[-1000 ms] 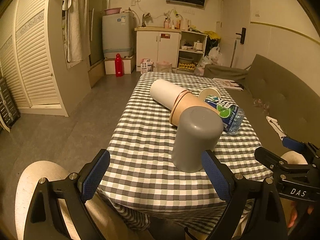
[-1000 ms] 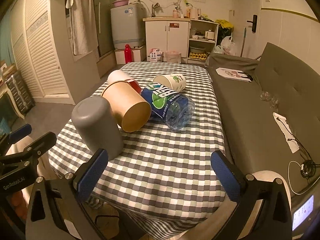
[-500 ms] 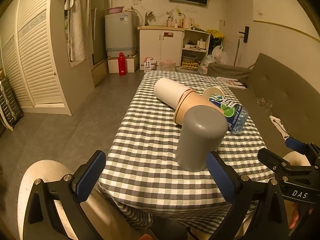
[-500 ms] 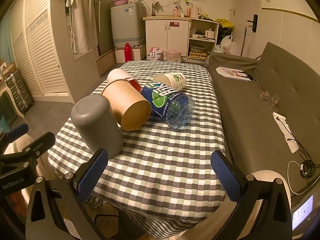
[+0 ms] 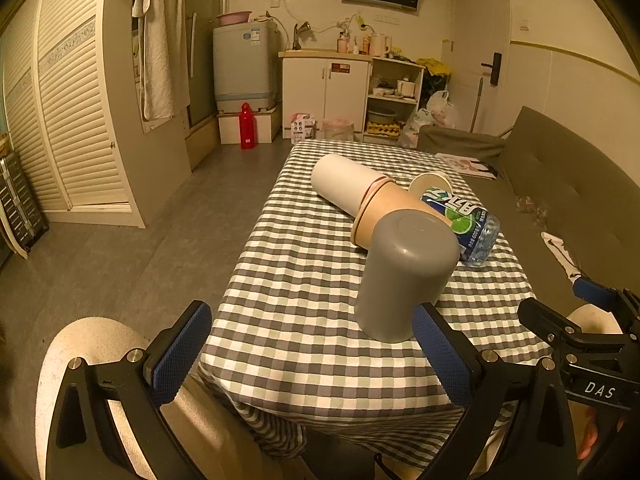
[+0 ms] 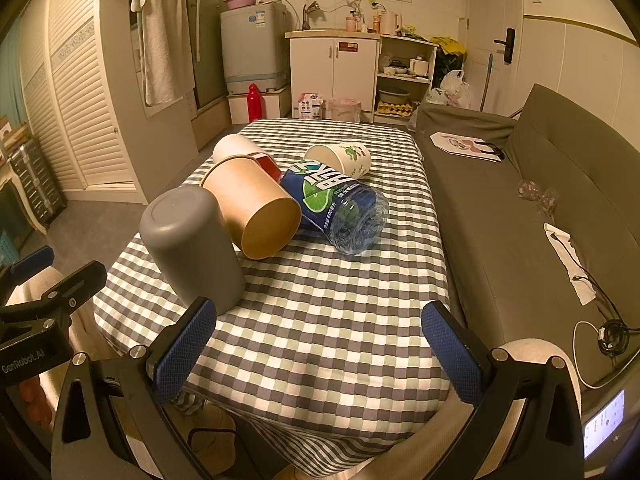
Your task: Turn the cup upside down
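Left gripper (image 5: 308, 344): jaws spread wide, holding nothing, held off the near edge of the table (image 5: 304, 280). Right gripper (image 6: 316, 344): likewise spread and empty, off the same edge further right.

Grey cup (image 5: 404, 276): stands on the checked cloth near the near edge, closed end up, mouth down, long axis close to vertical with a slight lean. In the left view it sits ahead and to the right, just past the right finger (image 5: 440, 352); not between the jaws. In the right view the grey cup (image 6: 192, 248) lies ahead and to the left, just beyond that gripper's left finger (image 6: 184, 352).

Judgement: the cup lies between the two grippers, neither clearly nearer. It already appears inverted, so little or nothing remains.

Behind it, close or touching: a brown paper cup (image 6: 256, 212) on its side and a water bottle (image 6: 340, 208) lying down.
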Motion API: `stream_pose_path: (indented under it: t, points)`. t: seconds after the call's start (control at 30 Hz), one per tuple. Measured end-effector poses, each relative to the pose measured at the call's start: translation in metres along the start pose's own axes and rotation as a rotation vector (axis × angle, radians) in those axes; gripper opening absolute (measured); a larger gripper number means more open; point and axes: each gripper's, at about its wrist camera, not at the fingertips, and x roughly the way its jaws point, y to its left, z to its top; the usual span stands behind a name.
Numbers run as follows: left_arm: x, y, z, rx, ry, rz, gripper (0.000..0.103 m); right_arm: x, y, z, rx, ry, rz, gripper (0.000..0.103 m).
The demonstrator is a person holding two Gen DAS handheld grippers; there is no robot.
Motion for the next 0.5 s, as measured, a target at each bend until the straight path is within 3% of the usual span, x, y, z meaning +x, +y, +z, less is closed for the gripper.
stream_pose_path:
  t: [0.5]
  points:
    - [-0.0007, 0.0026, -0.0011, -0.010, -0.002, 0.000, 0.103, 0.0012, 0.0000, -0.0020, -0.001, 0.011, -0.006, 0.103]
